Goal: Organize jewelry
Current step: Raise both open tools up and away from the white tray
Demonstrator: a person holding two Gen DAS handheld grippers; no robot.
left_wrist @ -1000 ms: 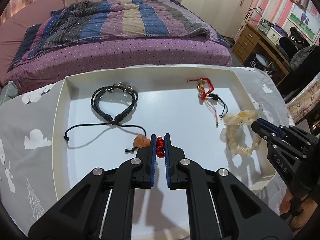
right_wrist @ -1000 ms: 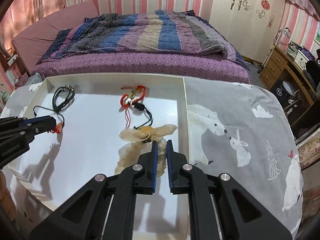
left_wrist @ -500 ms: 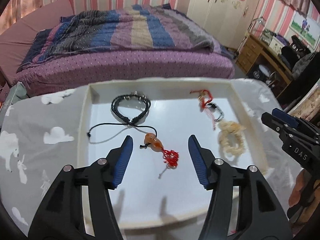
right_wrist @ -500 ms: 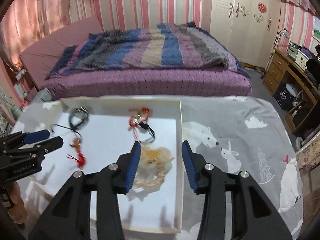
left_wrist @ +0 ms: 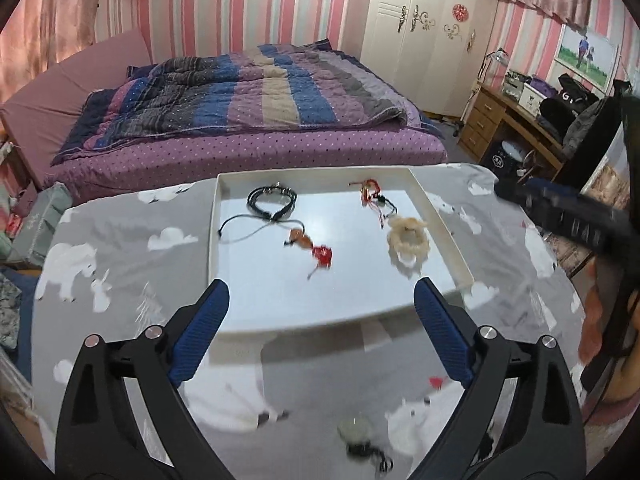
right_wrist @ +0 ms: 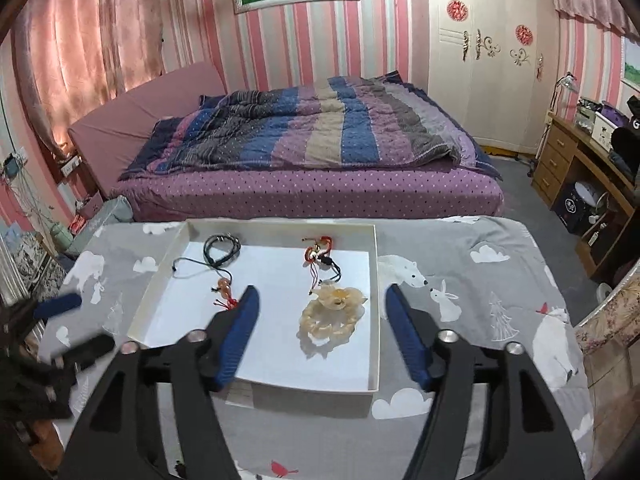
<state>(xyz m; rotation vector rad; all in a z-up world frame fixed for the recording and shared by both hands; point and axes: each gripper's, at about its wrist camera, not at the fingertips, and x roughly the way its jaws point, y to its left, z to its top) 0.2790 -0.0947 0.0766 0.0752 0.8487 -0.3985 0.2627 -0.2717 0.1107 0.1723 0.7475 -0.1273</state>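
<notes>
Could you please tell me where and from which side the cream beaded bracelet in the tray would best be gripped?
Probably on the near arc of the cream beaded bracelet, coming straight down with one finger inside the loop and one outside. It lies flat, and its far end is bunched, near the red charm's cords. The tray wall crowds its right side.

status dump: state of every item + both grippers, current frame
left gripper: jaws wide open, empty, above the tray's near edge
right gripper: jaws wide open, empty
white tray: flat on the cloth, holding four pieces
black cord bracelet: far left, loose
red cord bracelet: far right, loose
orange pendant with red tassel: lying free, mid tray
cream bead bracelet: lying free, right side
</notes>
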